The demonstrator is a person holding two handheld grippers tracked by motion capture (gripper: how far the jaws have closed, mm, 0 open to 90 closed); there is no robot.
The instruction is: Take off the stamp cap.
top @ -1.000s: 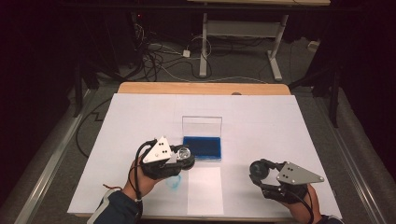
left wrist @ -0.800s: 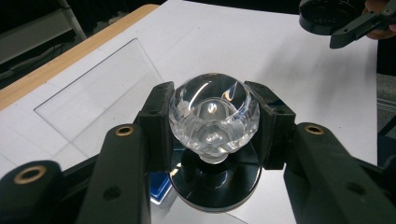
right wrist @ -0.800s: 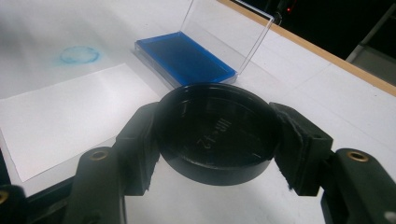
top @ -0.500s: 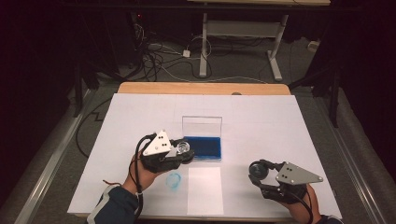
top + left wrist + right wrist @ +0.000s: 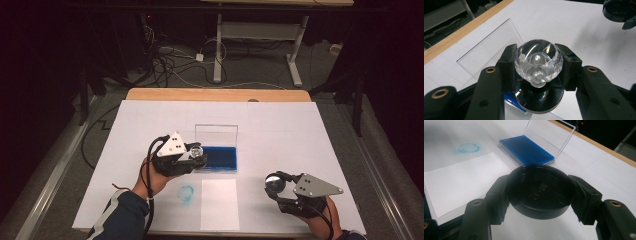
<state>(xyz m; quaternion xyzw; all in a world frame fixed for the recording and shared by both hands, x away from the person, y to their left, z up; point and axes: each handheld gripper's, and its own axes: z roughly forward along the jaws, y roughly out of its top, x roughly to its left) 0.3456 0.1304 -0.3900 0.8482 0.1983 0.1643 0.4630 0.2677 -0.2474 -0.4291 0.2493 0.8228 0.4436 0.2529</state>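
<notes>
Left gripper [image 5: 196,155]: closed on the clear faceted knob [image 5: 538,62] of a stamp, one black jaw pressed to each side of the knob.
Stamp: held upright above the near left corner of the ink pad; its round black base [image 5: 539,100] hangs under the knob, and whether the base touches the blue surface I cannot tell.
Ink pad [image 5: 217,158]: a blue pad in a clear case, lying near the middle of the table, a little toward the near edge.
Case lid [image 5: 216,135]: clear, standing open and upright along the pad's far side.
Right gripper [image 5: 274,184]: closed on a round black cap [image 5: 539,191], gripped at its two sides, hollow side up, held above the paper near the table's near right corner.
White sheet [image 5: 219,204]: a smaller sheet lying at the near edge, just on the near side of the ink pad.
Blue ring mark [image 5: 186,194]: a faint round print on the paper cover, just left of the white sheet.
Table [image 5: 215,95]: wooden top with its far edge bare, the rest under white paper.
</notes>
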